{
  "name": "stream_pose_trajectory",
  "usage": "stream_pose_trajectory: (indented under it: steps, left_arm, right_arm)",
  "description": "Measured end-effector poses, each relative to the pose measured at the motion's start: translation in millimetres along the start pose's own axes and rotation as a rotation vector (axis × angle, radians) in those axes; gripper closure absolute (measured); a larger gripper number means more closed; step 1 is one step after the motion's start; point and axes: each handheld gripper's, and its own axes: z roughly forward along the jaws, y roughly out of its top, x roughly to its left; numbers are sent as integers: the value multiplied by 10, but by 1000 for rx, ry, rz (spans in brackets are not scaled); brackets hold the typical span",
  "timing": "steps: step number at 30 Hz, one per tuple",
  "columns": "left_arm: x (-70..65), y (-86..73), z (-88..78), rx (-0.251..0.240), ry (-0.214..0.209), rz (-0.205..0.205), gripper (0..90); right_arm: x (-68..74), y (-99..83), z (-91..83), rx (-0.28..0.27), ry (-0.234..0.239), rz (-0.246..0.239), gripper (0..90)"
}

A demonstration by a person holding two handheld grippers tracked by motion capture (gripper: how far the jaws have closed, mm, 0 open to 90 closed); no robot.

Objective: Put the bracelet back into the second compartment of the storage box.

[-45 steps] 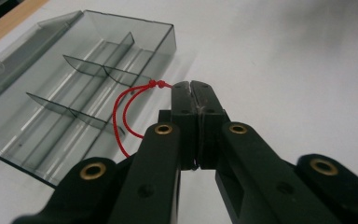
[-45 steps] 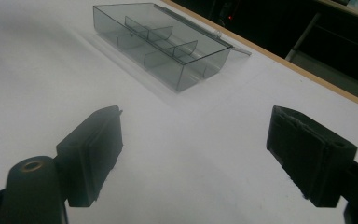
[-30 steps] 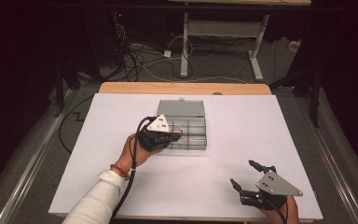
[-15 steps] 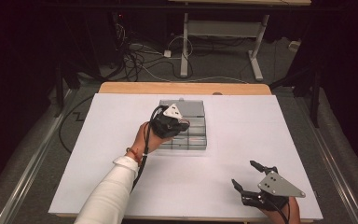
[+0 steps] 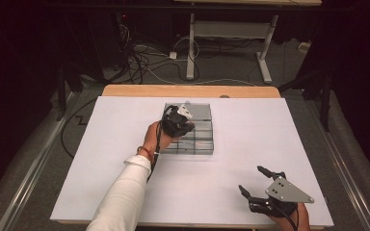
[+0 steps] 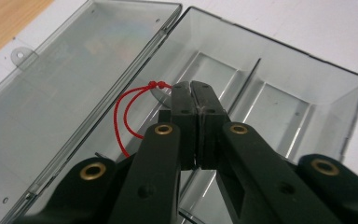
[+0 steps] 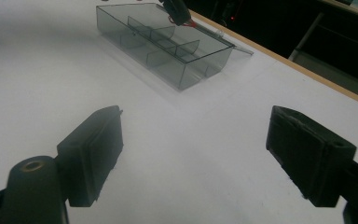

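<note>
- Box [image 5: 195,137]: clear grey plastic organiser w/ dividers, sits mid-table on the white sheet [image 5: 125,125], a bit toward the far side; lid [image 6: 65,88] swung fully open, lying flat on the far side next to the wooden table edge [image 5: 188,90].
- Left gripper [image 6: 196,91]: over the open box, tips pointing down into it, just beside the hinge line btw lid and tray. Jaws pressed together; a red string loop [image 6: 128,112] w/ a knot hangs from them at the tip – looks pinched, but the contact pt is hard to see.
- Right gripper [image 5: 256,185]: near front-right corner of the sheet, well apart from the box. Jaws spread wide, nothing btw them.
- Compartments that show look empty.
</note>
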Motion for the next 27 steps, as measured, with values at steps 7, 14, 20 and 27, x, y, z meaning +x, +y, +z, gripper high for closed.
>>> stream_pose_trajectory:
  steps: [7,14,20,27]
  left_arm:
    - [4,-2,90,25,12,-15,867]
    - [14,-2,130,37,30,-16,865]
    - [4,1,127,36,42,-18,834]
    - [-8,-3,93,13,54,-21,833]
  right_arm:
    - [-1,-2,0,0,2,-2,194]
    - [-4,-5,3,2,3,-2,194]
    - [-3,-8,8,4,3,-3,194]
    - [6,-8,14,8,4,-3,194]
